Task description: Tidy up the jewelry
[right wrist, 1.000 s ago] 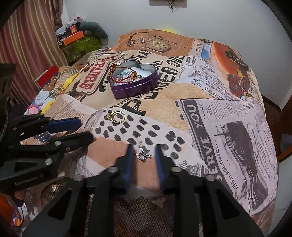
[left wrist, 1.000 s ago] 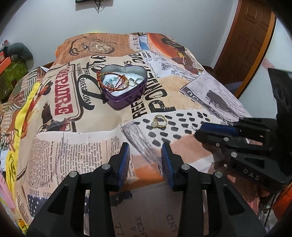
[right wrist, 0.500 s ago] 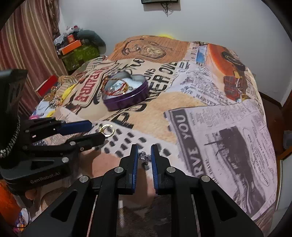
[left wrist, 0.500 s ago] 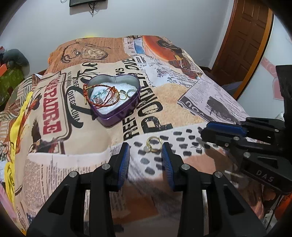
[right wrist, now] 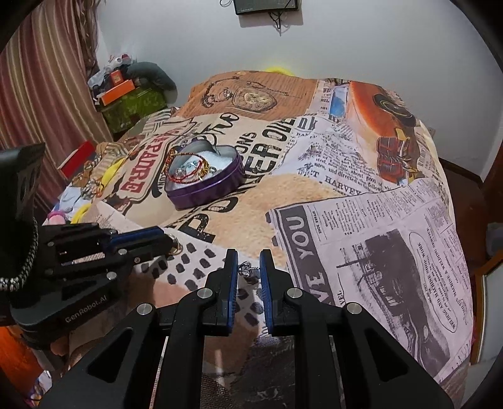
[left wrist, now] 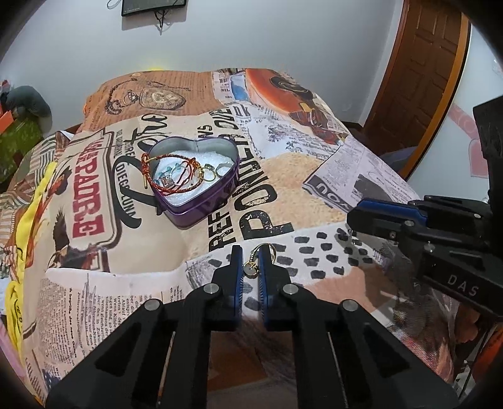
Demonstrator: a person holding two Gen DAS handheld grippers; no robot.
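A purple heart-shaped tin [left wrist: 201,212] stands on the printed bedspread [left wrist: 298,170] and holds red cord bracelets, beads and rings. It also shows in the right wrist view [right wrist: 207,188]. My left gripper [left wrist: 250,253] is shut on a gold ring with a small charm [left wrist: 251,266], held between its blue pads just above the spread. My right gripper [right wrist: 246,261] is shut on a small silver earring [right wrist: 246,270]. The right gripper shows at the right of the left wrist view [left wrist: 361,220], and the left gripper at the left of the right wrist view [right wrist: 157,242].
The bed fills both views, and both grippers are near its front edge. A brown door [left wrist: 421,81] stands at the right. Striped curtains [right wrist: 41,78] and a cluttered green box [right wrist: 135,107] stand at the left. A screen [right wrist: 267,6] hangs on the white wall.
Both grippers have closed: the left one on the gold ring, the right one on the silver earring. Both views have tilted up and risen a little from the bedspread.
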